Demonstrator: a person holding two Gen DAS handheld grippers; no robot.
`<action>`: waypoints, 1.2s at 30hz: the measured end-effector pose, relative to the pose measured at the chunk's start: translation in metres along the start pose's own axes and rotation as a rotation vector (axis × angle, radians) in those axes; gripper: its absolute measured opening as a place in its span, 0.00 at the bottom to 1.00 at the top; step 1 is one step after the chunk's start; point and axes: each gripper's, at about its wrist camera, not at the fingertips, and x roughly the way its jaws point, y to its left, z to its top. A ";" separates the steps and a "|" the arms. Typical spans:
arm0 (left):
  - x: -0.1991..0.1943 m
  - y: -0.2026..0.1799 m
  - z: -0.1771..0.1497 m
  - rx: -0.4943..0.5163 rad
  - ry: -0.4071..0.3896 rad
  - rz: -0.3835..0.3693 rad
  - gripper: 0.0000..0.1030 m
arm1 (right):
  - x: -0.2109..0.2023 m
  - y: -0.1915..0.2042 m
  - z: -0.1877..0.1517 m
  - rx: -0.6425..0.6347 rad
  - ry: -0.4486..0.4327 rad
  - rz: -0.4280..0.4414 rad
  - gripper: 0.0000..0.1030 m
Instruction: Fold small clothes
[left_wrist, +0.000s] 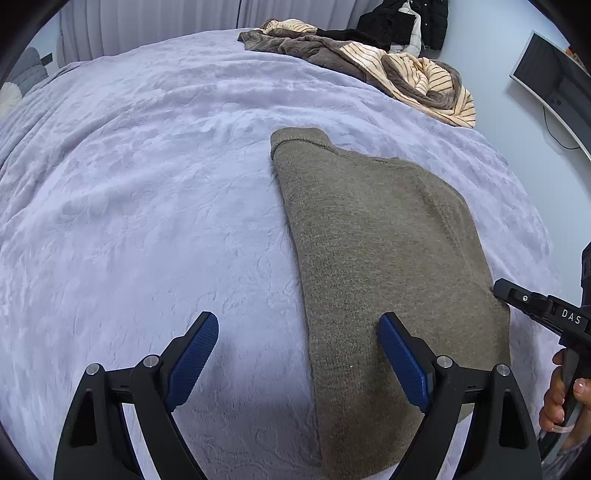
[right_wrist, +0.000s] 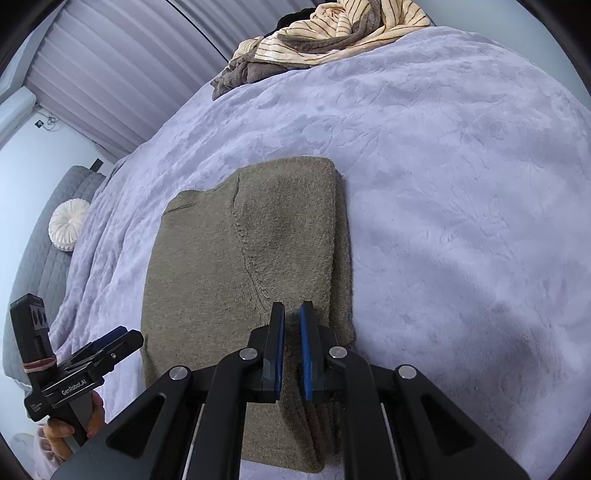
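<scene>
The white letters "DAS" are printed on the black body of the right gripper (left_wrist: 496, 290), seen in the left wrist view just behind its fingers. "GenRobot.AI" is printed in white on the side of the left gripper (right_wrist: 120, 338), read in the right wrist view on the black bar behind its fingers. A small white label of further print is carried lower on that same body, beside the handle, but it is too small to be read.

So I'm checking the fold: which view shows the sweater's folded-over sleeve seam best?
Right wrist view: the seam runs clearly down the brown sweater. Left wrist view shows the sweater as plain knit, no seam.
</scene>
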 end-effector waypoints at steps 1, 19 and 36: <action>0.001 0.000 0.000 -0.003 0.002 -0.001 0.86 | 0.000 -0.001 0.001 0.002 -0.001 -0.002 0.16; 0.011 -0.003 0.007 -0.001 0.011 -0.002 0.86 | 0.035 -0.018 0.014 0.020 0.024 -0.072 0.13; 0.013 -0.001 0.014 0.008 0.001 0.000 0.89 | 0.010 -0.039 0.014 0.095 0.021 0.103 0.48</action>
